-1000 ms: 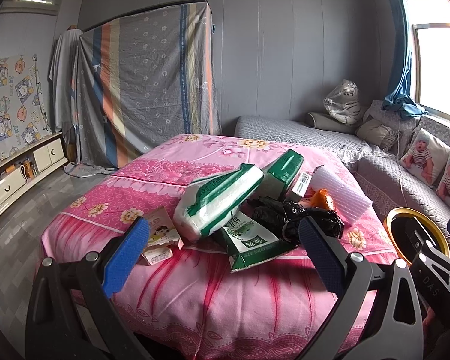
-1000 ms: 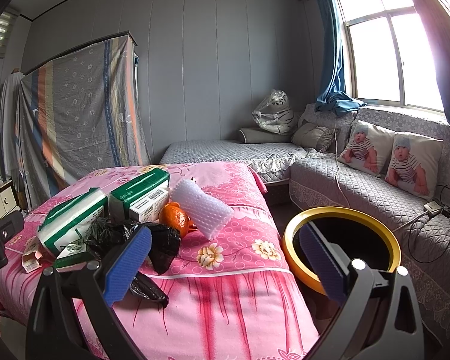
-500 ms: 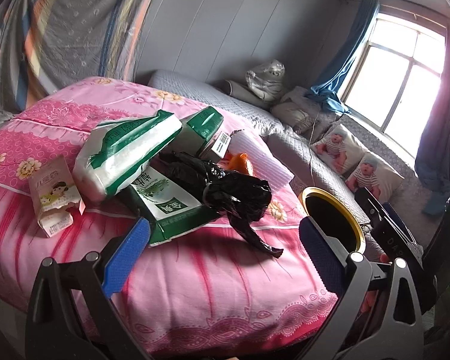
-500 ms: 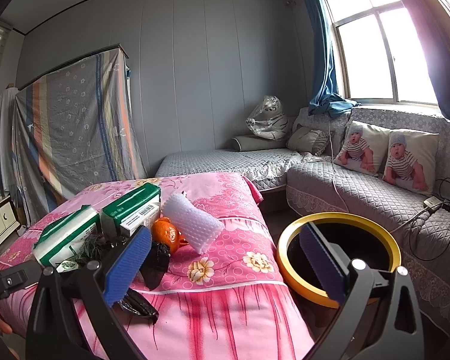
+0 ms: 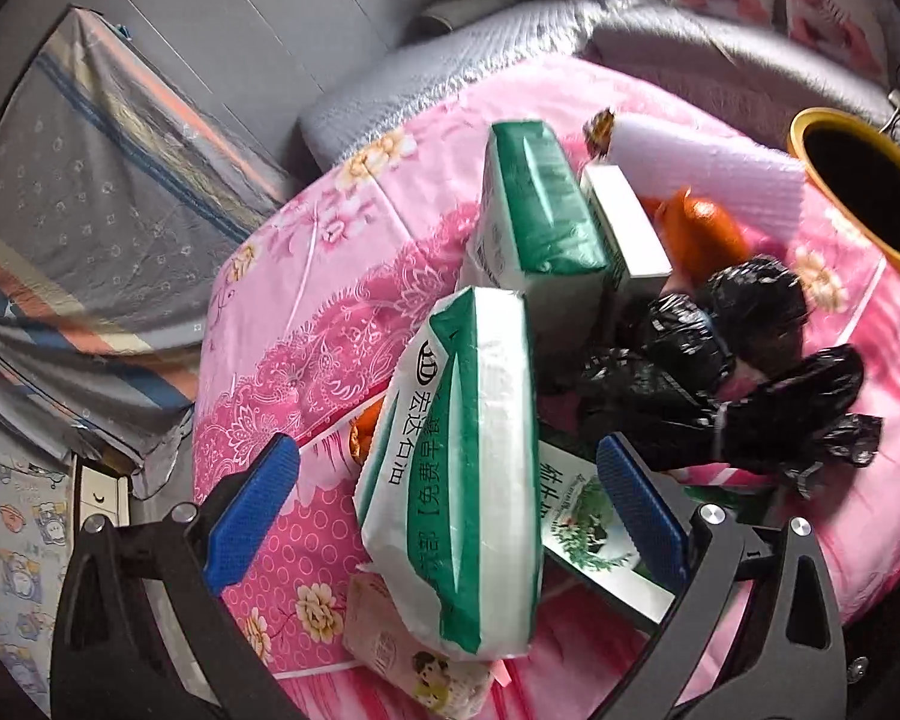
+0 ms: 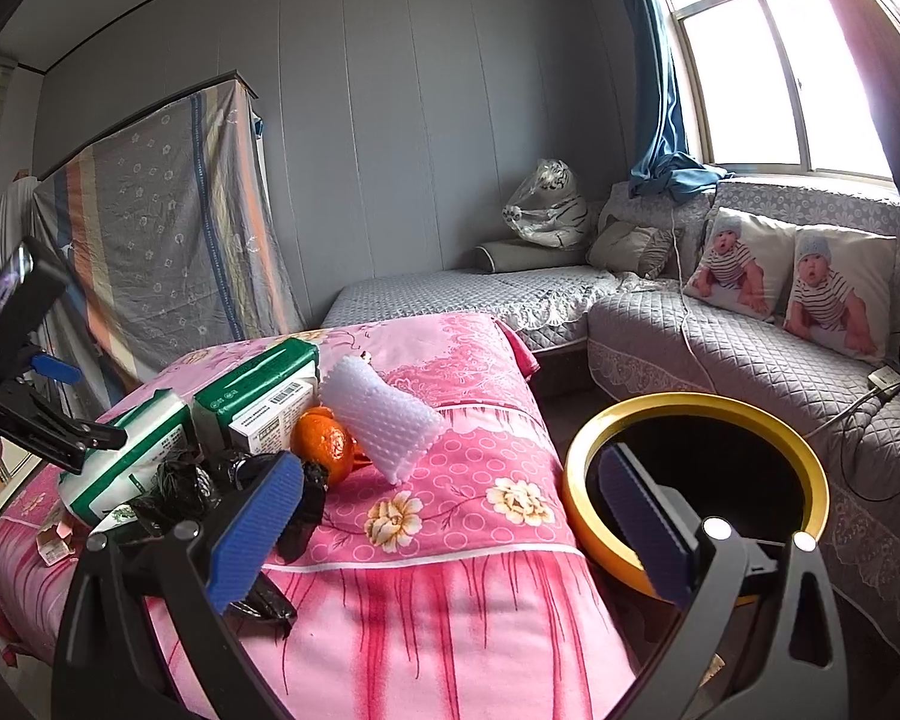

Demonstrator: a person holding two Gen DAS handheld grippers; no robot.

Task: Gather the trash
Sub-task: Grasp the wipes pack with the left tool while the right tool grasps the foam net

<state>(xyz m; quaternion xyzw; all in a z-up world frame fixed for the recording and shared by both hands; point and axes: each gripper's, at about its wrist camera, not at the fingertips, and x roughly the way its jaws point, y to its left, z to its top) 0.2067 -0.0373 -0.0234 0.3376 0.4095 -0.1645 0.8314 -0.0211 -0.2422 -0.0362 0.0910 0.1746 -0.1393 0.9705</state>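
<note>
Trash lies piled on a pink flowered bed [image 5: 306, 324]. My left gripper [image 5: 447, 510] is open and tilted down over the pile. A white-and-green tissue pack [image 5: 468, 480] lies between its blue fingers [image 5: 252, 510]; I cannot tell whether they touch it. Beyond are a green box [image 5: 534, 210], a crumpled black plastic bag [image 5: 720, 372], an orange [image 5: 699, 234] and a white foam sheet [image 5: 708, 162]. My right gripper [image 6: 450, 528] is open and empty above the bed's near edge, with the yellow-rimmed bin [image 6: 576, 468] to its right. The tissue pack [image 6: 126, 456], orange [image 6: 324, 444] and foam sheet [image 6: 384, 414] also show here.
A small pink packet [image 5: 414, 660] and a flat green-and-white carton [image 5: 588, 528] lie under the tissue pack. A grey quilted sofa [image 6: 720, 354] with baby-print cushions [image 6: 738, 270] runs behind the bin; a cable [image 6: 858, 414] trails over it. A striped sheet [image 6: 168, 222] covers furniture at the left.
My left gripper has swung in and tipped down over the pile, so the tissue pack now sits between its open fingers. My right gripper has shifted only slightly.
</note>
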